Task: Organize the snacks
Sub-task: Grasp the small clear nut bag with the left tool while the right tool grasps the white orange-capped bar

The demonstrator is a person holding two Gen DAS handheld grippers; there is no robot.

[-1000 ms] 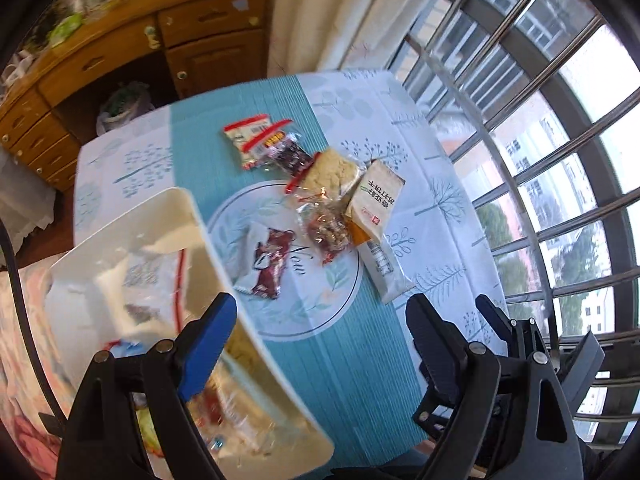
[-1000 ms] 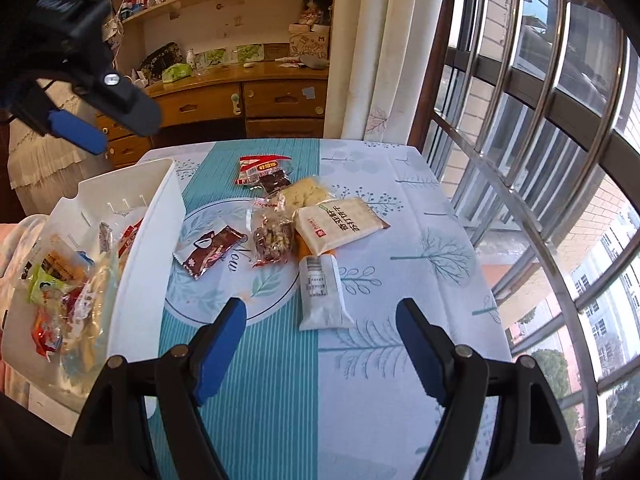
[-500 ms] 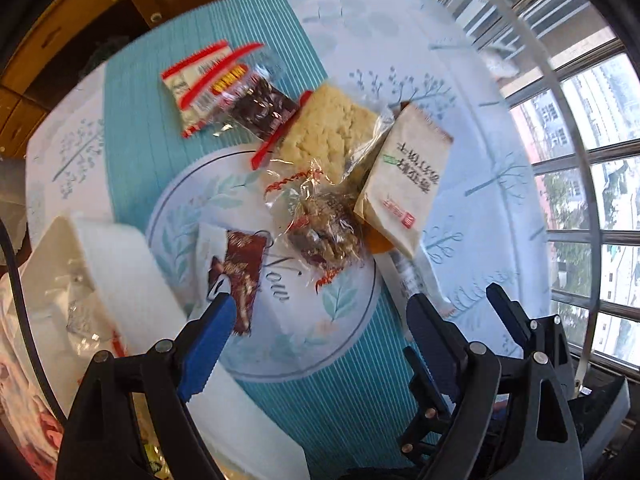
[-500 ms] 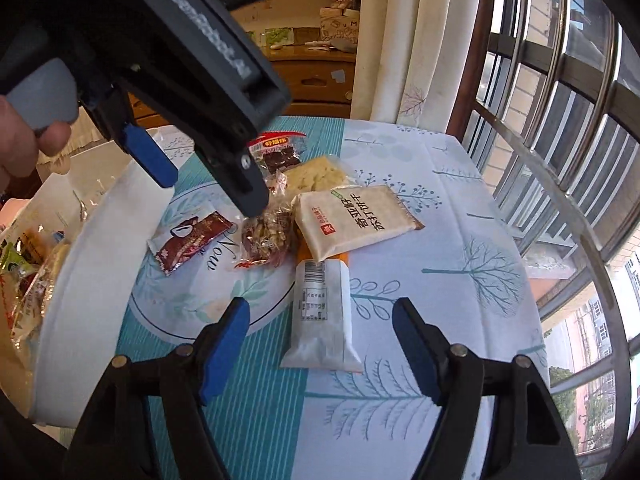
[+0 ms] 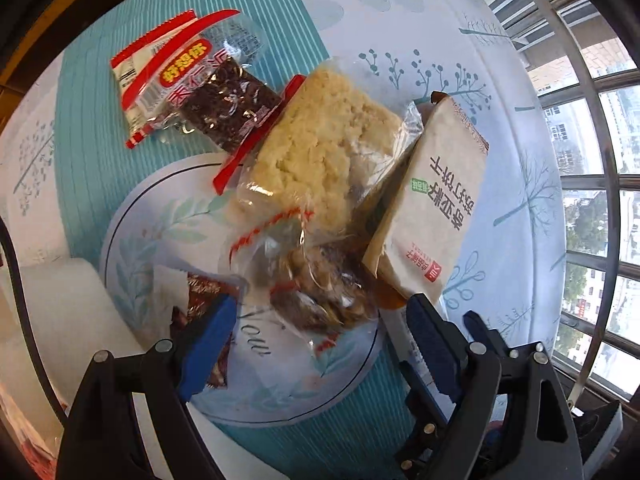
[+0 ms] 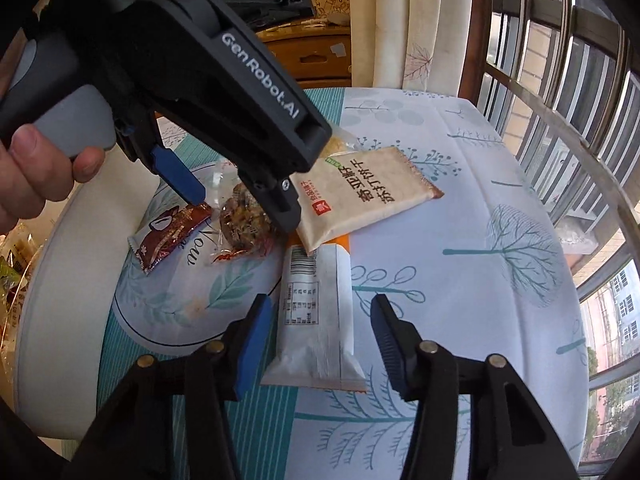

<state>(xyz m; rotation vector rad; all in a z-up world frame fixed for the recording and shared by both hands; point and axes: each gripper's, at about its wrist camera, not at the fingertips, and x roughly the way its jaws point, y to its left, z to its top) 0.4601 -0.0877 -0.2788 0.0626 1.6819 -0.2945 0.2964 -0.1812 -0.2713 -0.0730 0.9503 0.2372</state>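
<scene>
Aiming at the long white packet, flat on the tabletop toward its near edge, barcode side up, far end tucked under the beige cracker packet. Straddling it lengthwise with the right gripper, jaws just closing in from a wider spread yet short of contact, a strip of cloth showing on either side of the wrapper. Probably narrowed early to keep the final squeeze short and to stay clear of the neighbours. Pitched well downward, likely to catch the slim packet by its long edges rather than scrape at its flat face. Further in, near the middle of the tabletop on the printed round motif, a clear bag of nuts, with a dark red sachet just beside it on the bin side. Hovering over that bag with the left gripper, held in a hand, jaws spread wide and pinching nothing, one blue pad above the sachet's edge, the other past the bag's opposite side. Seemingly kept wide to take the puffy bag whole. Impossible to tell whether the pad touches the sachet. Beyond, toward the far edge, a pale crumbly block in clear wrap and red-topped bags, all overlapping in one loose heap. Along the left edge, a white bin already holding wrapped snacks, presumably the destination and set close for short carries.
</scene>
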